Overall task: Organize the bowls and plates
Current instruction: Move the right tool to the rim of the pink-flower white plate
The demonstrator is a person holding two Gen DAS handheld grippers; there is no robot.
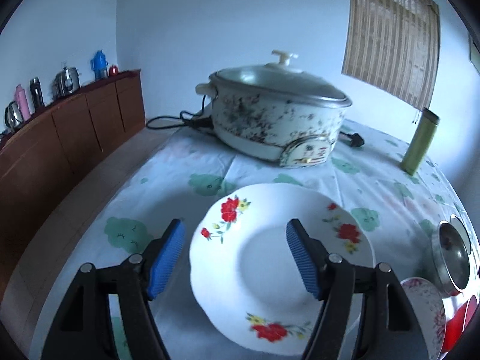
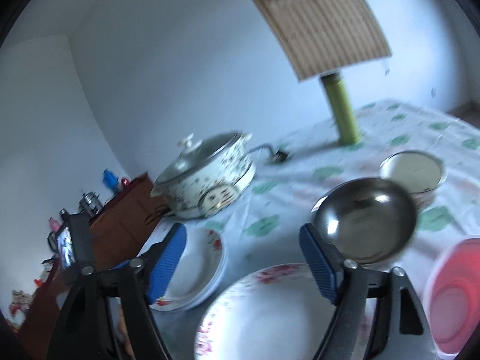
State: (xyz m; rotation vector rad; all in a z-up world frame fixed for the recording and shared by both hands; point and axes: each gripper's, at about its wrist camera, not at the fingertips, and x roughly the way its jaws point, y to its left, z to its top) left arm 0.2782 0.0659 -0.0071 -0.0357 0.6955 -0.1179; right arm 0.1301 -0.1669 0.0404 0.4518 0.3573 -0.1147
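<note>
In the left wrist view a white plate with red flowers [image 1: 255, 267] lies on the flowered tablecloth [image 1: 186, 162]. My left gripper [image 1: 235, 259] hovers over it, open; the right pad overlaps the plate and the left pad stands off its rim, neither pressing. In the blurred right wrist view my right gripper [image 2: 243, 262] is open and empty above a pink-flowered plate [image 2: 258, 315]. A stack of red-flowered plates [image 2: 201, 267] sits to its left. Behind the right finger stands a steel bowl [image 2: 366, 219], and behind that a white bowl [image 2: 414, 174].
A lidded electric pot [image 1: 276, 120] with its cord sits at the table's back, and a green flask [image 1: 420, 144] at the back right. A red-lidded container [image 2: 456, 294] lies at the near right. A wooden sideboard [image 1: 75, 132] with flasks and kettles runs along the left wall.
</note>
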